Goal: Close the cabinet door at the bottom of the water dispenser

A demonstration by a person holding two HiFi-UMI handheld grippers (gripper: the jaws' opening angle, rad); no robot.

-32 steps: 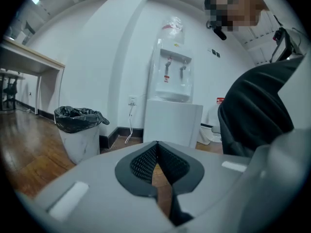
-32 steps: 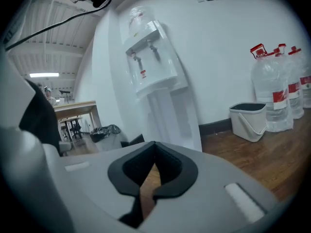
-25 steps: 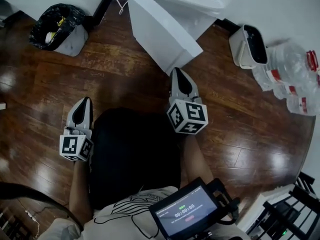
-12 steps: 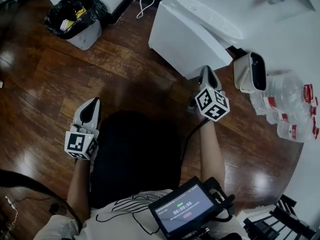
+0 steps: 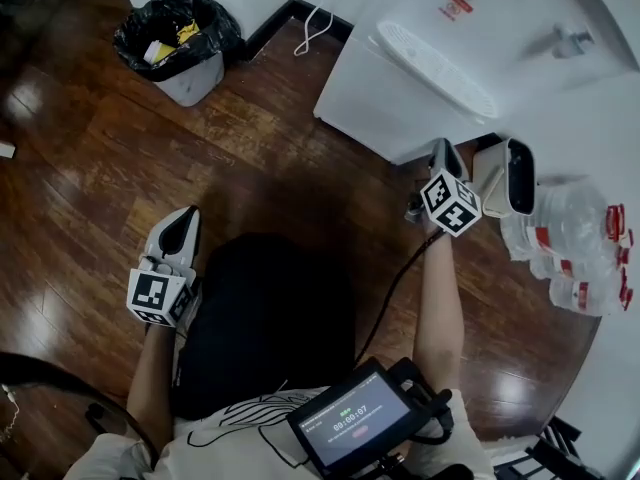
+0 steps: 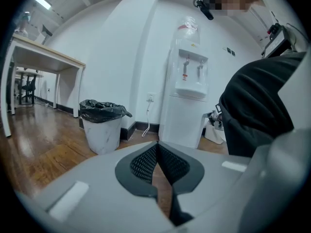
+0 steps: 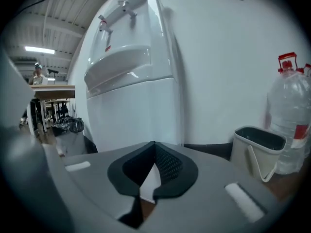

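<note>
Right hand-held gripper (image 5: pixel 443 150) and left hand-held gripper (image 5: pixel 179 220) clenched, empty. Cabinet door (image 7: pixel 136 115) looks flush; unlatched, it could swing open.

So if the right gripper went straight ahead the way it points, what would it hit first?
Probably the water dispenser's lower cabinet, near its corner; the bin sits off to the right.

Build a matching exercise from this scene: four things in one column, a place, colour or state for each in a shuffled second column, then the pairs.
1. trash bin
2. water bottles
3. beige bin
4. left gripper

A. clear, with red caps
B. jaws together, holding nothing
C. lined in black
D. just right of the right gripper

Pairs: 1-C, 2-A, 3-D, 4-B
</note>
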